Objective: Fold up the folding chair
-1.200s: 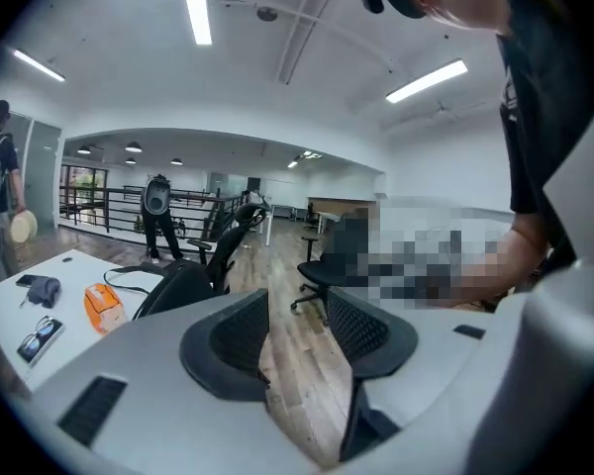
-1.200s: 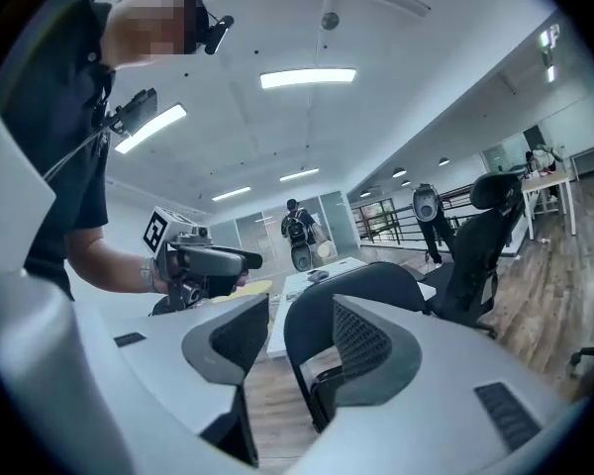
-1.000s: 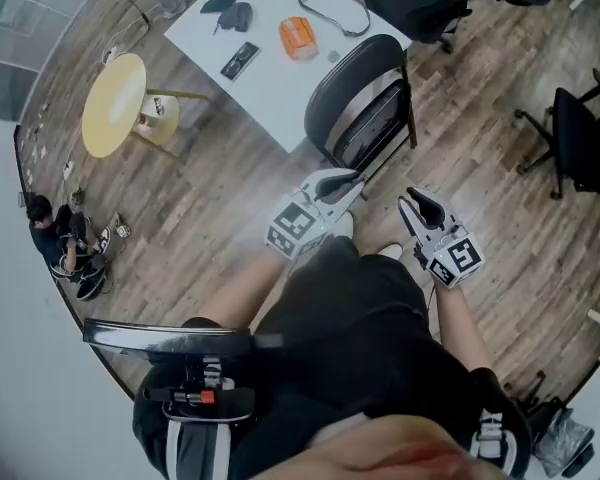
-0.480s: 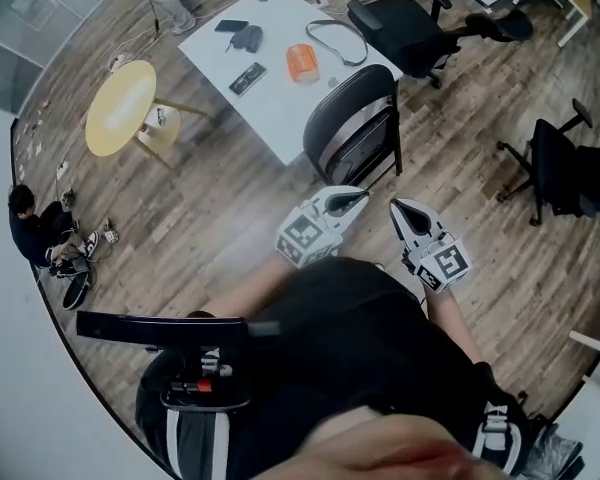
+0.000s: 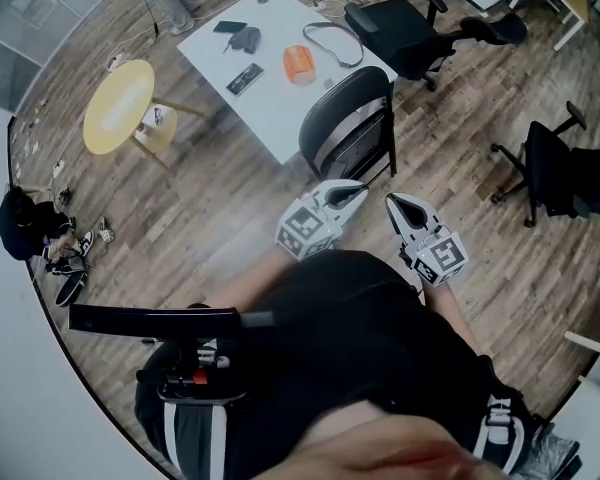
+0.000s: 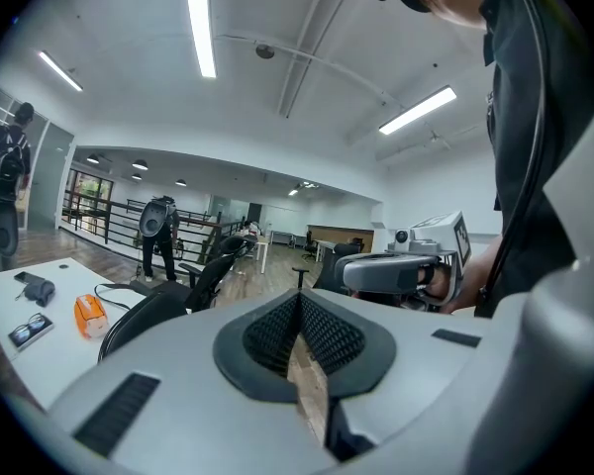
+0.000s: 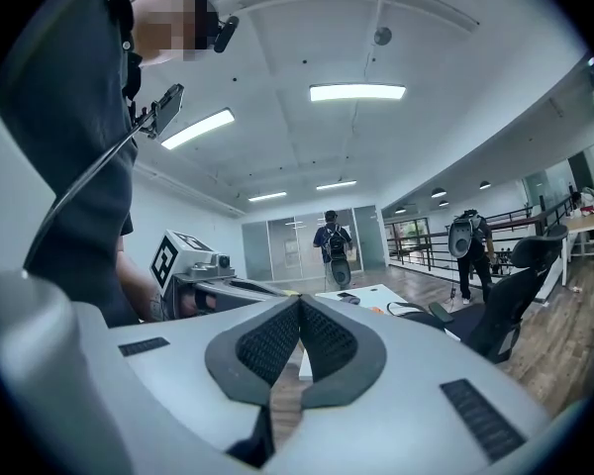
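Jaws on both grippers have closed since the earlier frame, and both tools have lifted slightly in front of the person's torso. Folding chair [image 5: 348, 118] stands upright on the wood floor at upper centre of the head view, its dark rounded back just beside the right edge of the white table [image 5: 270, 108]; whether the seat is fully down cannot be confirmed from above. Left gripper [image 5: 358, 190] and right gripper [image 5: 392, 202] sit below the chair in the frame, near it but apart from it. Each gripper view shows the ribbed pads meeting with nothing between them, so both are closed and empty. Assessment: the fold has not begun and the step in hand is the approach. To do it well, both sets of jaws need to open before contact. One gripper should take the top of the backrest to steady the frame, and the other the front edge of the seat to swing it up toward the back. Pads should stay clear of the hinge, and the chair should be drawn away from the table edge.
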`<state>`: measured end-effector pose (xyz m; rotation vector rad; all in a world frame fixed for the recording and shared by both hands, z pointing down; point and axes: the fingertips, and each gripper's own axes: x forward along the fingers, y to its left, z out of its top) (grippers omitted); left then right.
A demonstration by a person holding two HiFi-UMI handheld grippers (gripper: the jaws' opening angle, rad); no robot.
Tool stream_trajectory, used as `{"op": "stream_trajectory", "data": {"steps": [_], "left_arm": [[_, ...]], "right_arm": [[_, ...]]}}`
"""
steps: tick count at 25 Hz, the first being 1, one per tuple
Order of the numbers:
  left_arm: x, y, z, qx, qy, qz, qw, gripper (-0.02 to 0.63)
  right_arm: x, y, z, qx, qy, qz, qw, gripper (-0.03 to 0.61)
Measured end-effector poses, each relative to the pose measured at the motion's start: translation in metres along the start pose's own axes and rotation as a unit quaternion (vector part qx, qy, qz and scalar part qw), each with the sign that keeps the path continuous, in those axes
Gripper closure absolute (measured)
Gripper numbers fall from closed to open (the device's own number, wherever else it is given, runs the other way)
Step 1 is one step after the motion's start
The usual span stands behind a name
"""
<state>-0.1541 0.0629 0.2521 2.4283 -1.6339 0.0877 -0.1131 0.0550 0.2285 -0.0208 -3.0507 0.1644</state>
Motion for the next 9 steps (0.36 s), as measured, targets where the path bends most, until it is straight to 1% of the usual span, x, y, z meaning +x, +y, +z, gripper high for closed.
{"op": "stream_trajectory", "data": {"steps": [9], "left_arm": [[-0.0032,0.0096,0.0015,-0.001,0.0,0.01,1.0,0.609]], "right_arm": [[0.0062,-0.0071,0.0036,-0.001,-0.002,-0.002,1.0,0.568]]}}
